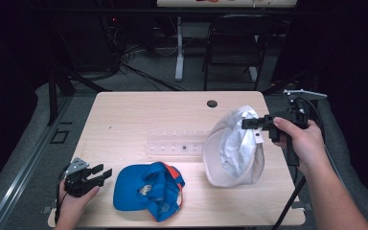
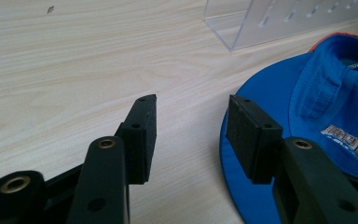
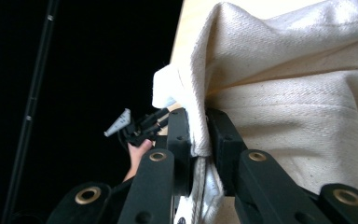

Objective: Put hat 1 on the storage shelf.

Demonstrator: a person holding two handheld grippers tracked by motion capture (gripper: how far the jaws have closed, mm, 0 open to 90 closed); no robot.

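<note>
We see a pale wooden table (image 1: 124, 124) with two caps on it. The white cap (image 1: 232, 148) sits toward three o'clock of the tabletop, its back edge lifted off the wood while its brim rests near the centre-right. Our right gripper (image 1: 250, 123) comes in from three o'clock and has its jaws pinched tight on the raised rim of that cap; in the right gripper view the cream fabric (image 3: 284, 93) is folded between the two black pads, with no gap left beside the cloth.

The blue cap (image 1: 146, 189) lies upside down toward six o'clock, its orange-edged brim pointing toward four o'clock and a label showing inside. Our left gripper (image 1: 100, 173) rests at about eight o'clock, just beside the blue cap, jaws spread wide and holding nothing. In the left gripper view, one pad (image 2: 145, 128) hangs over bare wood and the other over the edge of the blue cap (image 2: 307, 116); we cannot tell whether it touches.

A clear plastic rack (image 1: 175, 143) lies near the table's centre, between the caps and toward twelve o'clock of the blue one.
</note>
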